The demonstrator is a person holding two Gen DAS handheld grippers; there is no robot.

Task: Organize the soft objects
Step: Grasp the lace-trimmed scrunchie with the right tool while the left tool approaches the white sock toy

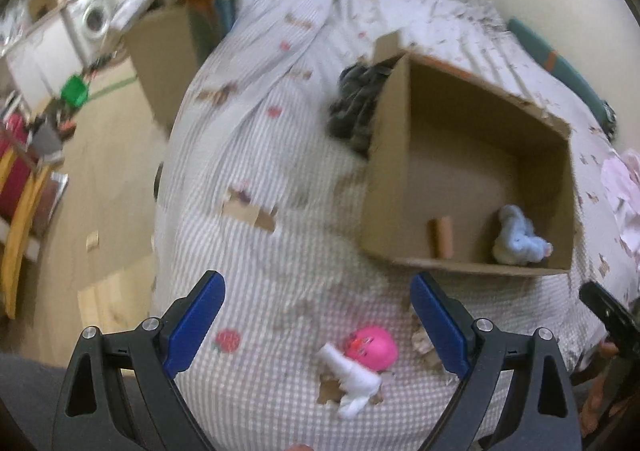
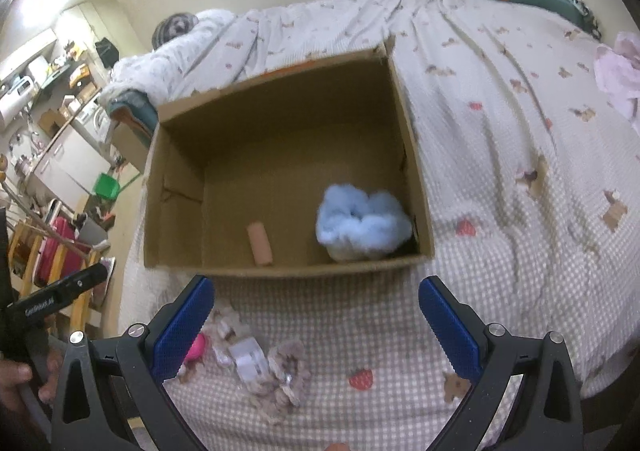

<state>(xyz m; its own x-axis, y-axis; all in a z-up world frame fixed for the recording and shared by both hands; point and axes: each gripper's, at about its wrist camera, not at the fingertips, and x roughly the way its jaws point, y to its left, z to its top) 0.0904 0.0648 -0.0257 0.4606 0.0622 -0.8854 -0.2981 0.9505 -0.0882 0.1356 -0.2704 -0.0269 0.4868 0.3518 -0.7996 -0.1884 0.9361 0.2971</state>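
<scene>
Left hand-held gripper and right hand-held gripper, both spread apart and empty, hover over the bed. Cardboard box holds a blue plush; pink toy lies on the bedspread just before it.

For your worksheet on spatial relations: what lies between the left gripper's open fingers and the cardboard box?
In the left wrist view, only checked bedspread lies between the left gripper and the box.
</scene>
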